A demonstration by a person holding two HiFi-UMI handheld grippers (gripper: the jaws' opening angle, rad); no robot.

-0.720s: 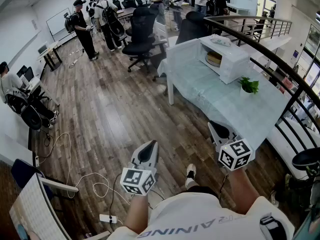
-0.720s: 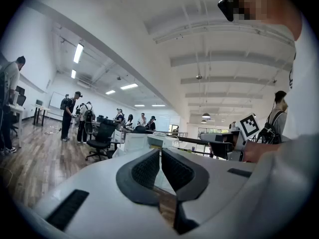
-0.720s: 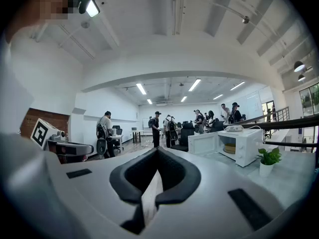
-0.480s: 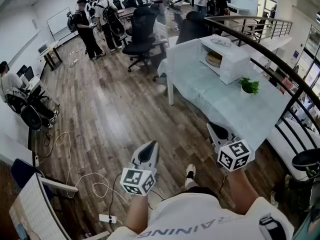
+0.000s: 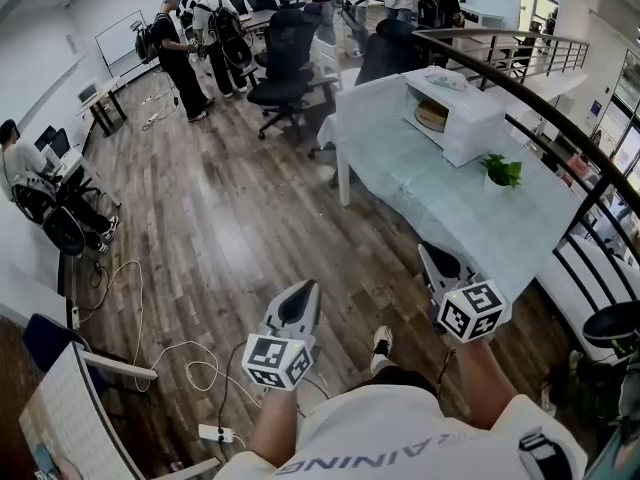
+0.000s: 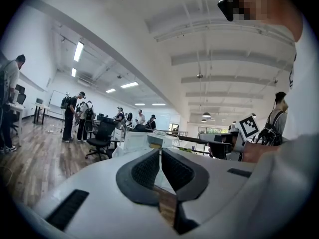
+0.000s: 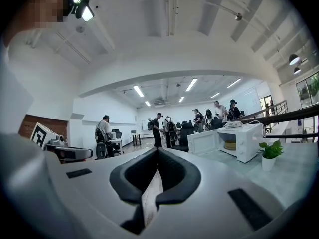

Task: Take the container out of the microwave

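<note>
A white microwave stands at the far end of a long table, its door swung open. Inside sits a round tan container, which shows as well in the right gripper view. My left gripper and right gripper hover level near my body, far short of the microwave, the right one over the table's near corner. Both are shut with nothing between the jaws, as the left gripper view and right gripper view show.
A small potted plant stands on the table in front of the microwave. A curved dark railing runs along the table's right side. Office chairs and several people stand at the back. Cables lie on the wooden floor at left.
Both grippers keep their places. The person in black at the back left has stepped a little to the right, and the view has tipped slightly.
</note>
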